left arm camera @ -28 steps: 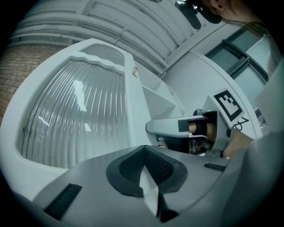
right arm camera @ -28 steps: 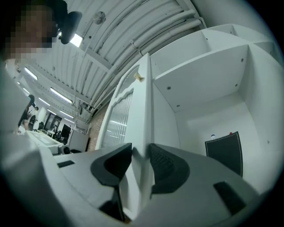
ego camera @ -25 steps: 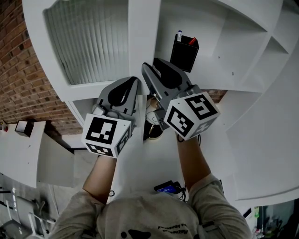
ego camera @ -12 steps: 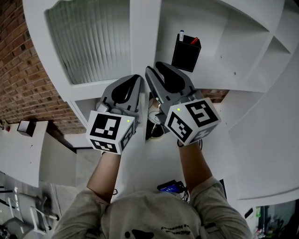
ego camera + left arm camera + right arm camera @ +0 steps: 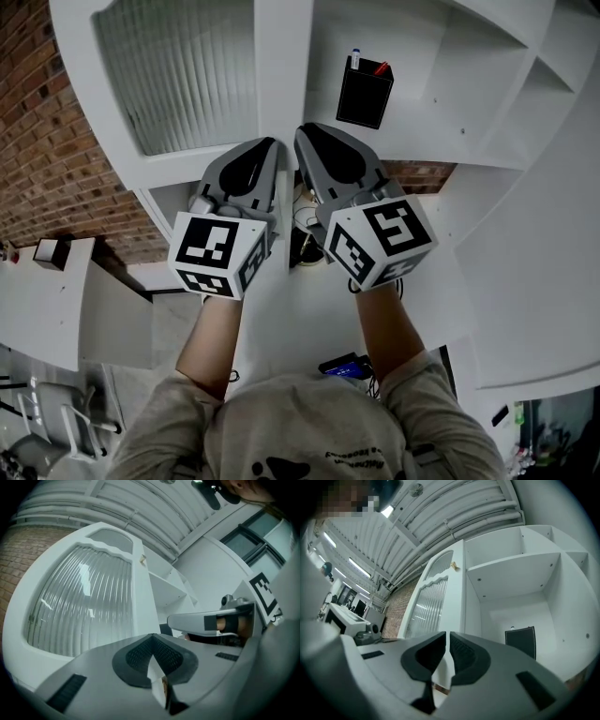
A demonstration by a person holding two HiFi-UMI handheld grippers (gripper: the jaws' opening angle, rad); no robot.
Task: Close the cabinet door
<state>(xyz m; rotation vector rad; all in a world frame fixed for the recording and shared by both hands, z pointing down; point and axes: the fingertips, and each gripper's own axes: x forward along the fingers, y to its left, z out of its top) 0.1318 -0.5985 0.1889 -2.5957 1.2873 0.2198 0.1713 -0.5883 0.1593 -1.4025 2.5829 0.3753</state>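
Note:
The white cabinet door with ribbed glass fills the upper left of the head view; its small knob sits on the edge facing the open shelves. Both grippers point at the door's white right stile, side by side. My left gripper is shut, pads meeting at the tip, with nothing held. The jaws of my right gripper have just been closing; a thin slit remains between its pads, with nothing in it. I cannot tell whether either tip touches the door.
A black pen holder with pens stands on the open shelf right of the door. More white shelves run to the right. A brick wall lies left of the cabinet. A white desk surface is below my hands.
The right gripper's jaws have drawn together to a narrow slit. Both grippers have edged slightly up the picture towards the door stile; the left stays shut.

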